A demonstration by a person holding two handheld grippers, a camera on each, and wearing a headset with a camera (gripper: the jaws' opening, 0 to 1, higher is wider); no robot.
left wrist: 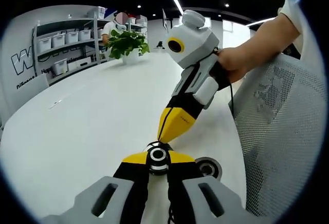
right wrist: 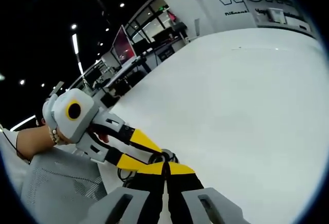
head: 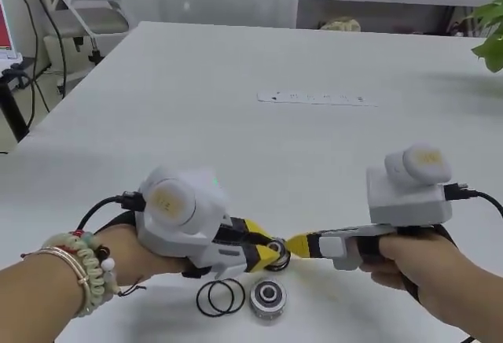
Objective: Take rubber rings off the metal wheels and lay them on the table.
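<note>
Nearest, two thin, probably floppy rubber rings (head: pixel 220 296) lie beside a spare wheel (head: pixel 268 296), and at its 12 o'clock the left gripper (left wrist: pixel 157 158) clamps a rigid, likely slick metal wheel (left wrist: pixel 157 154), whose stretchy rim, the place to pinch, meets the clenched right gripper (right wrist: pixel 165 166).

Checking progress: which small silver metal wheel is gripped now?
The wheel clamped in the left gripper; the other silver wheel lies on the white table beside two black rubber rings.

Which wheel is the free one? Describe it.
Near edge of the white table, just below the left gripper. A metal wheel lies flat there, right of two black rubber rings; unlike the clamped wheel above, nothing holds it.
</note>
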